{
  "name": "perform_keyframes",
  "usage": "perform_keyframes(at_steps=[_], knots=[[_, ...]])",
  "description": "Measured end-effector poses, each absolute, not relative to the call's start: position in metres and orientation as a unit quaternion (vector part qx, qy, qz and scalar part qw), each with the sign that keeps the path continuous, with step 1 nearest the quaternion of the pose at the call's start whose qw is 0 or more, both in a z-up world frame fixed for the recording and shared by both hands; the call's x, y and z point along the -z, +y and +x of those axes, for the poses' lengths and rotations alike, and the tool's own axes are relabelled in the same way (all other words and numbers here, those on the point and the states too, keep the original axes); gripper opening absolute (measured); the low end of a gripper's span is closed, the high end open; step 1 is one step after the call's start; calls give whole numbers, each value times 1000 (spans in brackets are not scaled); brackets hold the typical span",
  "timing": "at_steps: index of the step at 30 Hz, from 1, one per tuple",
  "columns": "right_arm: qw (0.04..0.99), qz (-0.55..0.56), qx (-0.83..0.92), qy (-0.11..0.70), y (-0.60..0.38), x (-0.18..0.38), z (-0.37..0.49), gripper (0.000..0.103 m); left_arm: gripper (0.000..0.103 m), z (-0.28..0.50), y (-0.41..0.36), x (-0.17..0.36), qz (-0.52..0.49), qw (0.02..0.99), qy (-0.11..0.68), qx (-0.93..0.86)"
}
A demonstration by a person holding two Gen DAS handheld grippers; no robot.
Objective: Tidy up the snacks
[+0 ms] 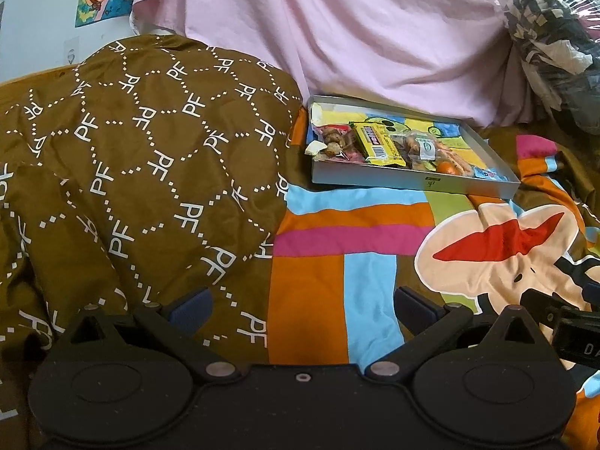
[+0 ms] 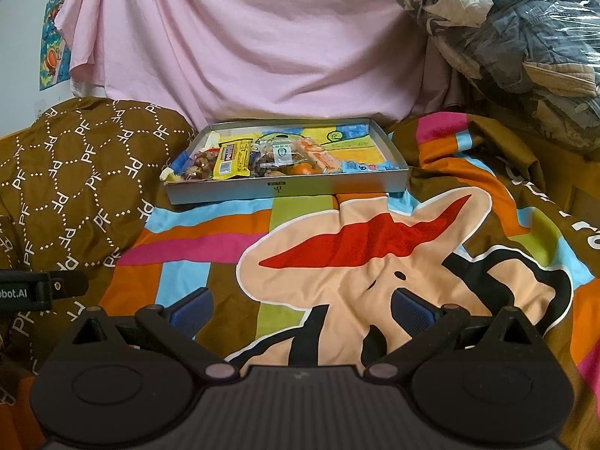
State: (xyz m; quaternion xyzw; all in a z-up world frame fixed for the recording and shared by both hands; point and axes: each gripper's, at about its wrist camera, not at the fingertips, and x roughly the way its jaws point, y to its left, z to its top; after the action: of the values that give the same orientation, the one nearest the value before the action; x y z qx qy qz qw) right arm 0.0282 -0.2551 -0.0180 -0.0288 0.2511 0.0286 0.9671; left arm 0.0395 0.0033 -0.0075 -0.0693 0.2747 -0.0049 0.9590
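**Snacks gathered in tray, both tools idle**

Judged near the end, or between steps. Nothing loose seen on the bedspread (image 2: pixel 337 262) in either view; all visible snacks lying inside the shallow grey tray (image 2: pixel 285 189), set on the bed just in front of the pink sheet (image 2: pixel 243 37) and beside the brown patterned pillow (image 1: pixel 131 150).

Inside the tray, crowded toward its front-left part: a yellow wrapped bar (image 2: pixel 230 161), clear bags of nuts (image 2: pixel 200 167), a small orange fruit (image 2: pixel 303 168), a few blue-wrapped sweets (image 2: pixel 360 167) along the front wall. Heaped and overlapping rather than lined up; back-right part of the tray bare. Possibly left: sorting or spacing within the tray.

Left tool (image 1: pixel 302 305) held low over the bed, fingers apart, holding nothing. Right tool (image 2: pixel 302 309) likewise spread and empty, well apart from the tray.
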Motion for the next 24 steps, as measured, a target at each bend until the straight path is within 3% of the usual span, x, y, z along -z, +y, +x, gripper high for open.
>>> perform_keyframes(at_steps=[24], knots=[[967, -22, -22, 252, -260, 18, 29, 103, 102, 39, -1, 9, -61, 959, 275, 10]])
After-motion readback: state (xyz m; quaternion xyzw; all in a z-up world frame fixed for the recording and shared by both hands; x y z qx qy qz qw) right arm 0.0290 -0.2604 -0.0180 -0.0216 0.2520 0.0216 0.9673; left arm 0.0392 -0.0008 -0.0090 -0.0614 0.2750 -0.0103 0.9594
